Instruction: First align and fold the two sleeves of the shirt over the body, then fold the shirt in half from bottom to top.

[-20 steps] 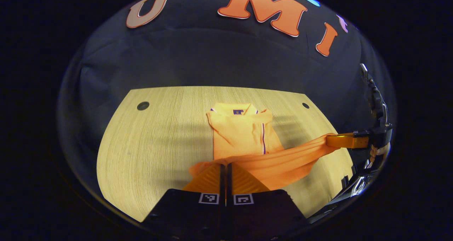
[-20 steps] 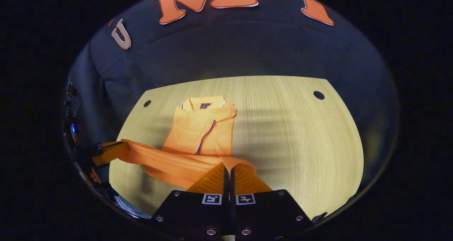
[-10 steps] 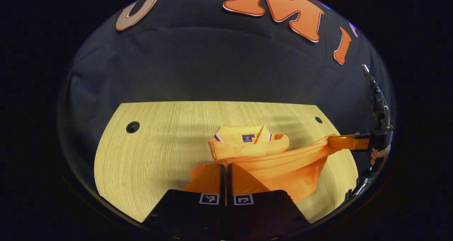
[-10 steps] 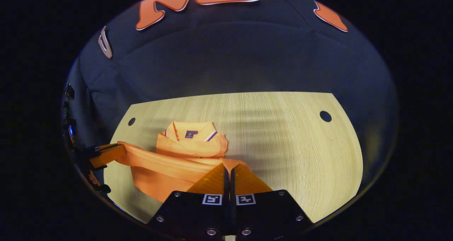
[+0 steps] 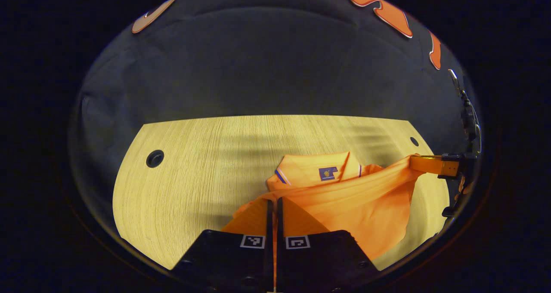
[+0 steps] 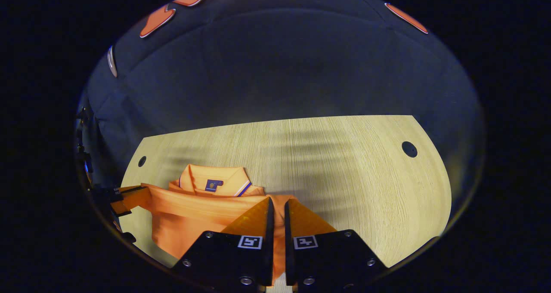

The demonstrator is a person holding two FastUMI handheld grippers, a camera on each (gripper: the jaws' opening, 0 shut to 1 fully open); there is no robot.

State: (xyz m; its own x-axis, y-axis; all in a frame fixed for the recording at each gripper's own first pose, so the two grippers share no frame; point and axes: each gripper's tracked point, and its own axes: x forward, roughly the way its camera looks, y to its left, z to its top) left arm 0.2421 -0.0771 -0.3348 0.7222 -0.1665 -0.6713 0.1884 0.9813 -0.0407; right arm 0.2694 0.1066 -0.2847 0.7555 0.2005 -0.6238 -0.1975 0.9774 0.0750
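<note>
The step in hand looks like the last fold, bottom to top. The shirt (image 5: 344, 198) lies near the front edge of the table (image 5: 193, 164). Its hem is lifted and stretched between both grippers, close over the collar (image 6: 213, 181). The left gripper (image 5: 273, 205) and the right gripper (image 6: 276, 203) each hold forward, low over the table, jaws clenched on the hem. Next the hem should be laid level with the collar, then let go.
</note>
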